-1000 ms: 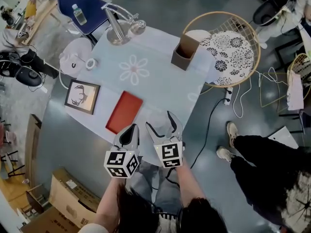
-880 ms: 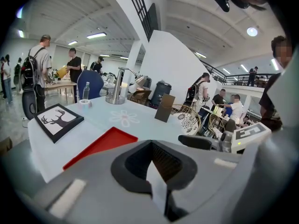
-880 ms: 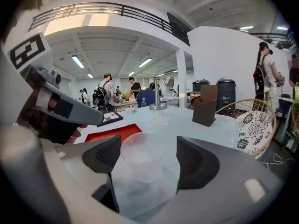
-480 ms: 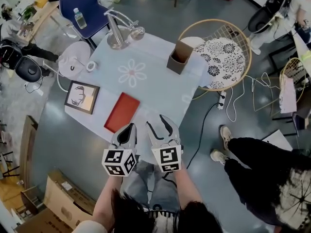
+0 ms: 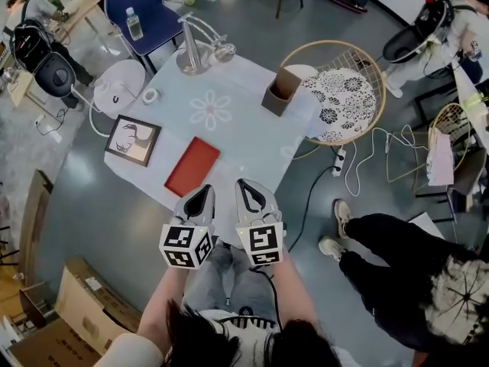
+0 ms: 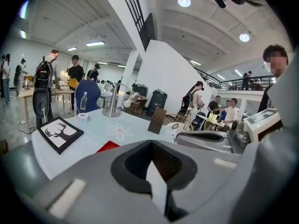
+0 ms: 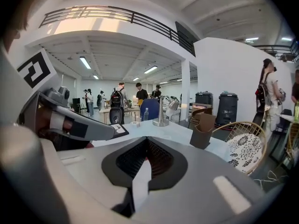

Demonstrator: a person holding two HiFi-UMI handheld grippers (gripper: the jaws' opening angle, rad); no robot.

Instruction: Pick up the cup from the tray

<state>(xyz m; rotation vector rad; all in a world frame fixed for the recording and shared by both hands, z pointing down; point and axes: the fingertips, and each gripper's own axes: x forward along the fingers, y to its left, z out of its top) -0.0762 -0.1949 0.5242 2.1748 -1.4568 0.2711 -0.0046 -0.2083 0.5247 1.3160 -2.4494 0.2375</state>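
A flat red tray (image 5: pixel 192 166) lies on the pale blue tablecloth (image 5: pixel 237 128), with nothing standing on it. A glass cup (image 5: pixel 221 50) hangs on a silver stand (image 5: pixel 195 48) at the table's far end. A brown open-topped holder (image 5: pixel 280 90) stands at the far right. My left gripper (image 5: pixel 200 196) and right gripper (image 5: pixel 246 189) hover side by side over the near table edge, just short of the tray. Both are shut and hold nothing. In the left gripper view the jaws (image 6: pixel 156 171) meet, as they do in the right gripper view (image 7: pixel 140 171).
A framed deer picture (image 5: pixel 133 140) lies left of the tray, and a tape roll (image 5: pixel 150 95) lies farther back. A wicker chair (image 5: pixel 344 90) stands right of the table. A person (image 5: pixel 412 258) stands at right. Cardboard boxes (image 5: pixel 46 319) sit at lower left.
The right gripper's jaws have come together. Both grippers stay side by side at the near table edge while the head view has shifted a little.
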